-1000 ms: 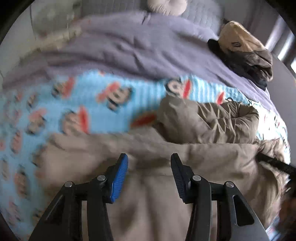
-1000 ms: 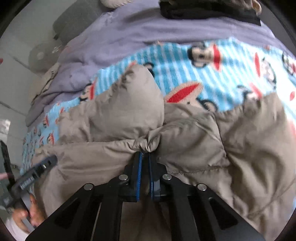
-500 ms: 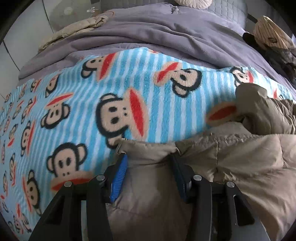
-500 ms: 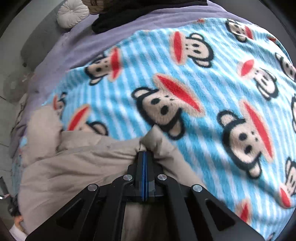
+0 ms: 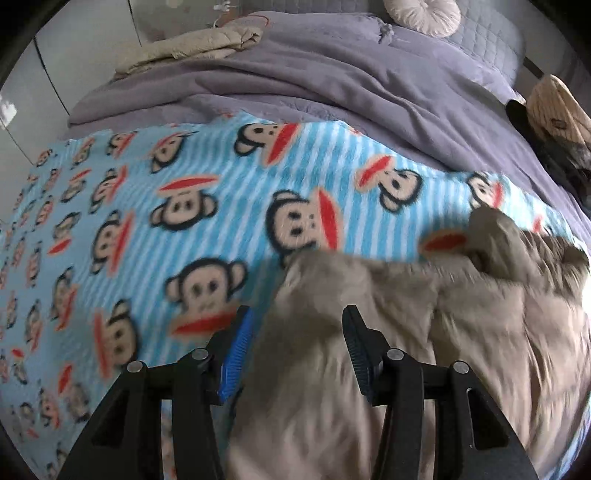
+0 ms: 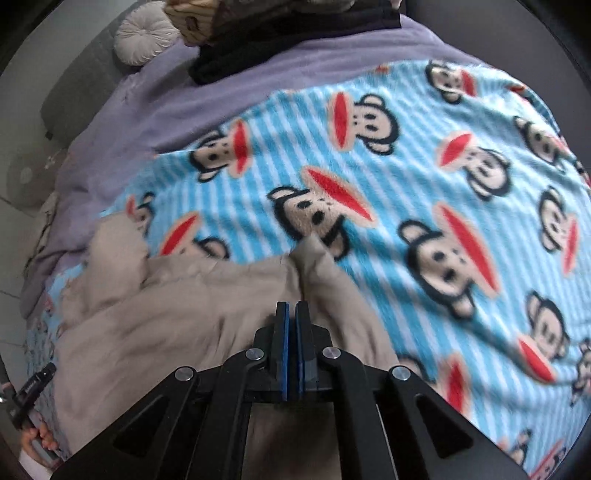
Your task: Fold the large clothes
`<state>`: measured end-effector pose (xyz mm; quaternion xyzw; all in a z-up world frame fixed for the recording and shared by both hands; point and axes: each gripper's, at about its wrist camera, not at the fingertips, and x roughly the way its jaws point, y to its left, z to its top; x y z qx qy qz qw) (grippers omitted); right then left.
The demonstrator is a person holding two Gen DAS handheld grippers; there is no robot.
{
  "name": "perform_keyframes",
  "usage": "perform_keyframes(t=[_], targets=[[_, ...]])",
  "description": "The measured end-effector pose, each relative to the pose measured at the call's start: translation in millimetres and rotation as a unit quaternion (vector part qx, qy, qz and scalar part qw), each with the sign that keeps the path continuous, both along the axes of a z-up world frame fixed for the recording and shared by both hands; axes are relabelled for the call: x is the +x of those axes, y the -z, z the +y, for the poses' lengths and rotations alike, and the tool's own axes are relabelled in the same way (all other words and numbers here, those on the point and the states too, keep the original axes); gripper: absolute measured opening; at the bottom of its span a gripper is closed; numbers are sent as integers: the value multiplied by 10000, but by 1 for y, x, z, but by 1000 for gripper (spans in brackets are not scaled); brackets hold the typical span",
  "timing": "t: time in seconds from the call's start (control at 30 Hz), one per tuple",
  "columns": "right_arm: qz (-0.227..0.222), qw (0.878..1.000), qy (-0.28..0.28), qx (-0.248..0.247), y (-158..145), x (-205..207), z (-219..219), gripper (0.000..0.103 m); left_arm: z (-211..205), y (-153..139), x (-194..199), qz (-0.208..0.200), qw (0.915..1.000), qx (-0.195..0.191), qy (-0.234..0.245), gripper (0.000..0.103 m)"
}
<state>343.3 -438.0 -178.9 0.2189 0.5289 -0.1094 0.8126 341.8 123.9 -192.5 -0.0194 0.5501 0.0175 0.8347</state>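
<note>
Taupe puffy jacket lies rumpled on the monkey-print blanket covering the bed. The right gripper has its fingers pinched together on a jacket fold; the left gripper has its fingers spread wide, straddling the jacket's edge.

Jacket is lying bunched on monkey blanket, blocking its near right part. Left of jacket and beyond it, blanket is lying flat, giving open passage. Beyond blanket, purple duvet is rising in folds. Clothes pile is sitting on duvet's far edge, obstructing there.
</note>
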Motion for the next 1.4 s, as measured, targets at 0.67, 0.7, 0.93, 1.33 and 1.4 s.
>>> perform_keyframes(t=[0.67,0.7,0.93,1.33,1.4], targets=[[643,9933,-92,954,-1,-193,77,7,-36,-9,-199,636,9964,-499,251,101],[676,9925,-61,1015,2,-197,79,7,-36,-11,-203,589,9966,-511,270,101],[664,9905,51,1199,7,-208,84,65,-24,-11,-211,637,9948,-793,17,102],[382,9834,392,1732,15,-217,69,94,-13,14,-213,1001,9934,-493,-279,102],[267,9822,422,1810,15,-220,65,103,-17,12,-215,980,9937,-511,-208,102]])
